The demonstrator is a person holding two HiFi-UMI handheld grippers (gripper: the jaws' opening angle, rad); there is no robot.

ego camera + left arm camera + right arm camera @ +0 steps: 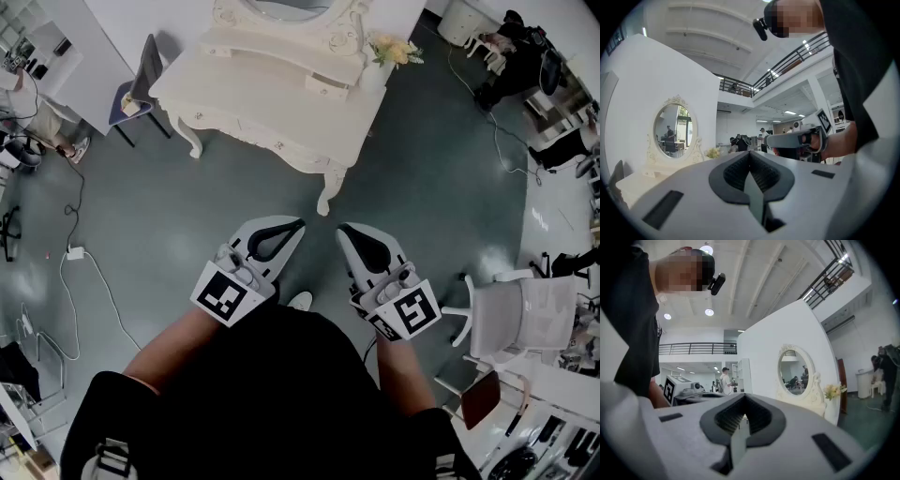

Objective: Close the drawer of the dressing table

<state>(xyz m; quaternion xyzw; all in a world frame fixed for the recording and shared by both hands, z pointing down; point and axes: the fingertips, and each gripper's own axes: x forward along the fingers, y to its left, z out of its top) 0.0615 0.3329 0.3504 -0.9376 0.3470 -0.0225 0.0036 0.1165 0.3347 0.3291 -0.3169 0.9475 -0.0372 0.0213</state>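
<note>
The white ornate dressing table (272, 108) stands across the floor ahead of me, with its oval mirror (672, 129) (793, 373) at the back. A small drawer (327, 86) on its upper tier juts out a little. My left gripper (298, 225) (750, 152) and right gripper (342, 228) (743, 397) are held side by side near my body, well short of the table. Both are shut with nothing between the jaws. Each also shows in the other's view: the right gripper (797, 139) and the left gripper (682, 387).
A vase of yellow flowers (394, 52) sits on the table's right end. A dark chair (141, 80) stands left of the table, and a white chair (520, 314) at my right. Cables and a power strip (73, 253) lie on the floor at left. People are at the far right.
</note>
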